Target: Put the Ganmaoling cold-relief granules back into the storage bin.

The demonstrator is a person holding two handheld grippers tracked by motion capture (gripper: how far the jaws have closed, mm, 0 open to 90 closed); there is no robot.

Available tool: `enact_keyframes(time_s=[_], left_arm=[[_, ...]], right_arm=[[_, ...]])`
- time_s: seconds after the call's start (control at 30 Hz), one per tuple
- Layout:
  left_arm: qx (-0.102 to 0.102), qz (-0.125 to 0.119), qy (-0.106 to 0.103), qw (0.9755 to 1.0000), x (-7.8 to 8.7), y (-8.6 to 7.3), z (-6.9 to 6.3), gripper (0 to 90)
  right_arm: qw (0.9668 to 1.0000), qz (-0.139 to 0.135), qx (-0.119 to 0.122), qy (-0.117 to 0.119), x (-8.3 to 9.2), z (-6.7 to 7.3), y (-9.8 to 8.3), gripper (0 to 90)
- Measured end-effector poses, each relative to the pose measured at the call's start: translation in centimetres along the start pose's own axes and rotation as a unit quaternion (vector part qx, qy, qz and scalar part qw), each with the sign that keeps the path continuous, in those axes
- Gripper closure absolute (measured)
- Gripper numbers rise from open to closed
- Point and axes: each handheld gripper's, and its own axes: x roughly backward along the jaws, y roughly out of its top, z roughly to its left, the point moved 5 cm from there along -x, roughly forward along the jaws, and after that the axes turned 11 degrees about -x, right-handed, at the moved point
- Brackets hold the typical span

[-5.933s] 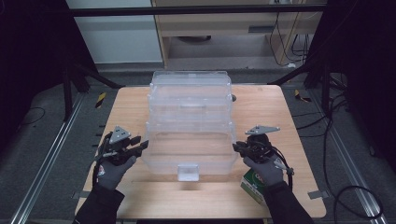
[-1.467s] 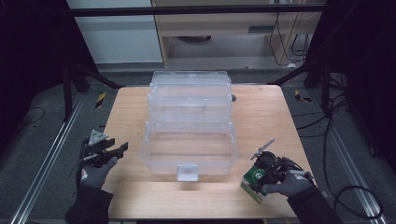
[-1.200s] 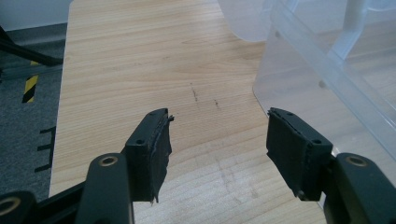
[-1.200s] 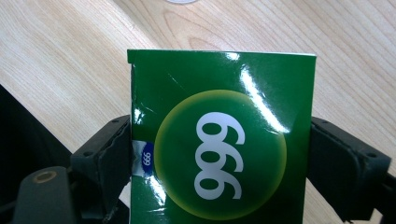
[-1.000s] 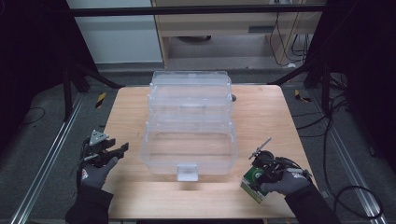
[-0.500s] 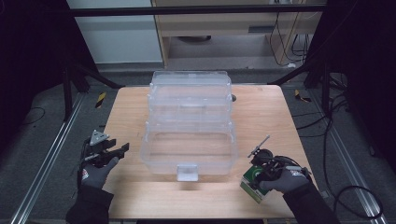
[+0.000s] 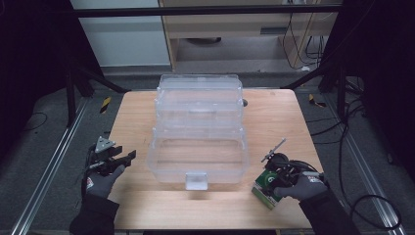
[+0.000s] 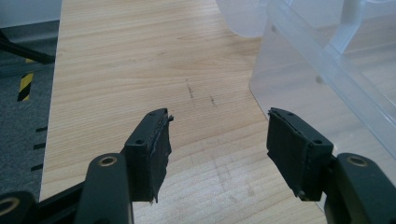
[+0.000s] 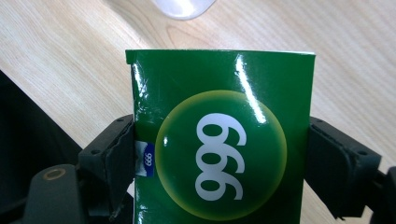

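A green carton (image 9: 219,93) with a white "999" in a yellow-green circle lies flat on the wooden table (image 7: 274,122) near its front right corner (image 7: 265,188). My right gripper (image 9: 222,154) is shut on it, one black pad against each long side; from above the gloved hand and gripper (image 7: 270,180) sit over it. My left gripper (image 7: 128,159) hovers at the table's left edge, jaws wide open with nothing between them (image 8: 217,135). A large clear plastic tiered box (image 7: 198,127) stands in the middle, and its corner (image 8: 327,70) is just right of the left jaws.
The clear box has a latch tab (image 7: 195,180) facing the front edge. Bare wood lies left of the box and along the front. Dark floor, metal rails and cables surround the table; the table's left edge (image 8: 51,116) is close to the left gripper.
Both hands left the clear box's sides: the left drew back to the table's left edge, the right went down onto the green carton. Over the last second, little has moved.
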Motion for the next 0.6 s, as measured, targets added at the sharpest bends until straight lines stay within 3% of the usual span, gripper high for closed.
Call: enact_keyframes(time_s=[0.6], left_arm=[[0.001, 0.001, -0.001, 1.0000, 0.0, 0.0, 0.0, 38.3]], right_arm=[[0.9993, -0.029, 0.009, -0.021, 4.7, -0.8, 1.5, 18.4]])
